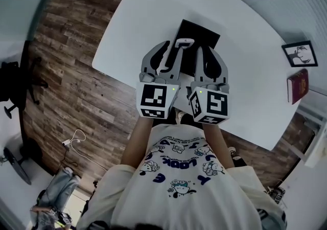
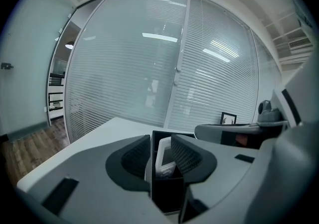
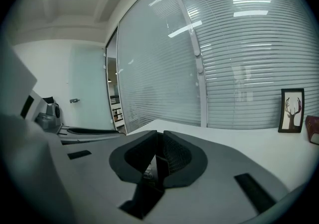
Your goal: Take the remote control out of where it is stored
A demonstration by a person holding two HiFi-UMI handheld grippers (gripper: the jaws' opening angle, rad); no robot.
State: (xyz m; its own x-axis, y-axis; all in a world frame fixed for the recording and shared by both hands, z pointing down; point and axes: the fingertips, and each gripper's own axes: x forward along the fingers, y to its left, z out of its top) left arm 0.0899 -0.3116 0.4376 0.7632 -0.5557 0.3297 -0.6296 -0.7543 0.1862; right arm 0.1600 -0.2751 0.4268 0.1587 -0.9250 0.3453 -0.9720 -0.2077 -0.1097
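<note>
A black open-topped box [image 1: 202, 32] stands on the white table [image 1: 153, 9]. A white remote control [image 1: 180, 45] stands upright in it and sticks out above the rim. My left gripper [image 1: 176, 52] has its jaws apart on either side of the remote [image 2: 163, 156] and of the box's wall [image 2: 167, 188]; I see no firm press on it. My right gripper [image 1: 209, 52] is beside it on the right. Its jaws [image 3: 158, 151] are closed on a thin black wall of the box [image 3: 149, 188].
A framed deer picture [image 1: 300, 53] and a red book [image 1: 298, 85] sit at the table's right end. The table's near edge [image 1: 117, 78] runs just under my grippers. An office chair [image 1: 20, 86] stands on the wooden floor to the left. Window blinds [image 2: 149, 68] lie beyond the table.
</note>
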